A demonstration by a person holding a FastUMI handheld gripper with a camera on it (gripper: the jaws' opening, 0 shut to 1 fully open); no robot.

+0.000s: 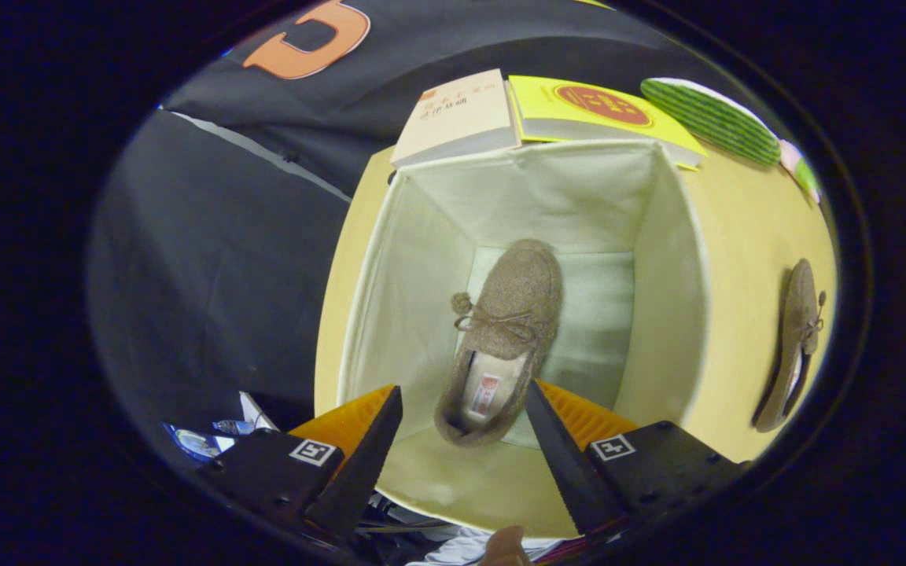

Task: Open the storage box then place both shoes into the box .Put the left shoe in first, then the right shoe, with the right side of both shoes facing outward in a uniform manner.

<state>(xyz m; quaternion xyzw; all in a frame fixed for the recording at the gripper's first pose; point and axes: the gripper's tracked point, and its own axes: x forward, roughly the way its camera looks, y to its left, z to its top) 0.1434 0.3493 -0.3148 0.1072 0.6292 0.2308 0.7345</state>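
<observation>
Flanking box (661, 259), books (461, 118) (two), gripper (461, 424) spread

I have one view, from the fisheye camera riding on the hand-held gripper (461, 440). It looks forward along the two fingers, which stand apart with nothing between them. From here the camera sits above and close to the open cream fabric-lined storage box (421, 259) and faces steeply down into it. I see all four inner walls and the floor, where a brown felt moccasin with a bow (508, 330) lies just ahead of the fingertips. Beyond the box's far rim, the wide lens takes in the yellow tabletop (744, 259), two books and a second brown moccasin (795, 346) to the right of the box.
</observation>
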